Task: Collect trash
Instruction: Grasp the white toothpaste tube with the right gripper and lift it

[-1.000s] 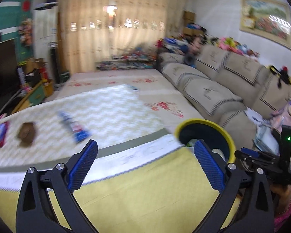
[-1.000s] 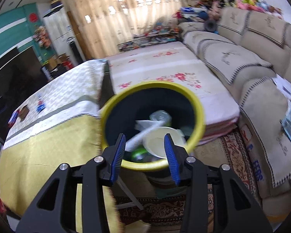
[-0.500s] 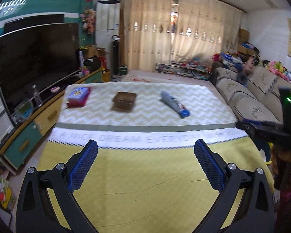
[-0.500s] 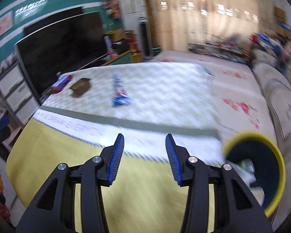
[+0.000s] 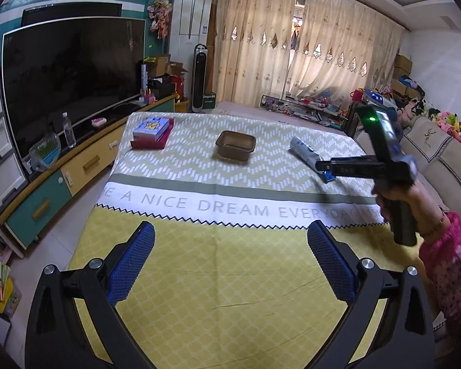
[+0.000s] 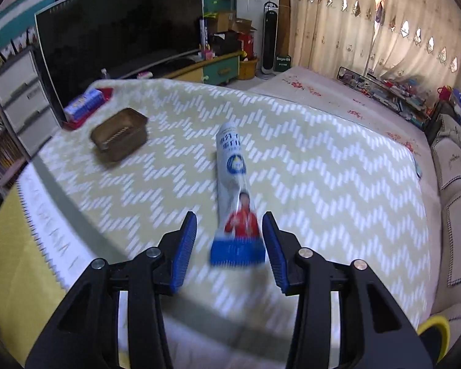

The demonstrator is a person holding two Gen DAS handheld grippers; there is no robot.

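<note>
Right gripper (image 6: 229,247): spread apart, blue pads on either side of the blue end of the wrapper, a gap showing on both sides; nothing pinched. In the left wrist view its body (image 5: 365,166) reaches over the wrapper from the right, held by a hand (image 5: 399,193) in a pink sleeve.
Left gripper (image 5: 230,246): spread wide, empty, hanging above the yellow part of the cloth, well apart from every item.
Snack wrapper (image 6: 233,184): long white packet with a blue end and a red-clad figure printed on it, lying flat on the zigzag part of the cloth, its blue end nearest the right gripper. Somewhat blurred in the right wrist view. In the left wrist view (image 5: 304,152) it lies to the right of the tray.
Brown tray (image 5: 235,145): small, shallow, rectangular, upright on the zigzag cloth, between the wrapper and the box.
Blue box (image 5: 153,126): sits on a red one at the far left corner of the table.
Tablecloth (image 5: 230,283): yellow near, white band with grey lettering, green zigzag beyond.
Yellow bin rim (image 6: 435,329): a sliver at the lower right edge of the right wrist view, beside the sofa (image 6: 458,184).
Television (image 5: 70,73): dark, on a low cabinet to the left.
</note>
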